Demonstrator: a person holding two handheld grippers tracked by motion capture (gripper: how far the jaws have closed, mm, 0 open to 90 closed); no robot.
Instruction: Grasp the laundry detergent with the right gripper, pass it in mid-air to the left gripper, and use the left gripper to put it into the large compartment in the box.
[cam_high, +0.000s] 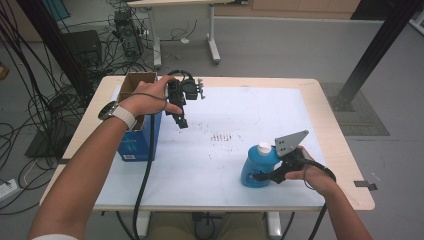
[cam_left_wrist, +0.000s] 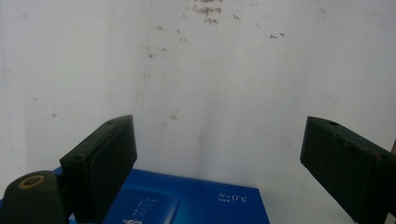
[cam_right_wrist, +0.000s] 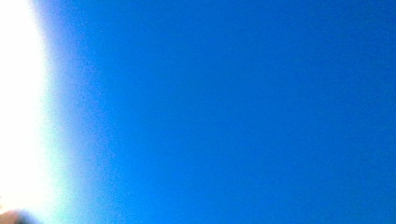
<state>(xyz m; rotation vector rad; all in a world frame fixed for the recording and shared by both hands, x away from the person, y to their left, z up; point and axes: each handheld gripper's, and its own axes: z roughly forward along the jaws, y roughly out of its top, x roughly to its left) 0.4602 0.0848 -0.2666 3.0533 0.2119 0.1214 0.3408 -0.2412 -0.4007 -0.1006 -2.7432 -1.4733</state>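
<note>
A blue bottle (cam_high: 257, 167) with a white cap (cam_high: 264, 148) stands at the front right of the white mat. My right gripper (cam_high: 260, 176) comes in from the right, low on the bottle's body, shut on it. In the right gripper view the bottle's blue wall (cam_right_wrist: 224, 112) sits right against the camera. At the back left, my left gripper (cam_high: 181, 120) hangs tilted above the mat beside a blue box (cam_high: 135, 142) with an open cardboard top. Its jaws stand wide apart in the left gripper view (cam_left_wrist: 219, 158), nothing between them, with the blue box (cam_left_wrist: 187, 203) just below.
The white mat (cam_high: 225, 115) covers most of the wooden table (cam_high: 345, 165) and bears small dark stains (cam_high: 222, 136) near its middle. Cables (cam_high: 30, 110) lie on the floor at the left. Another table's legs (cam_high: 212, 35) stand behind, a black post (cam_high: 375, 50) at right.
</note>
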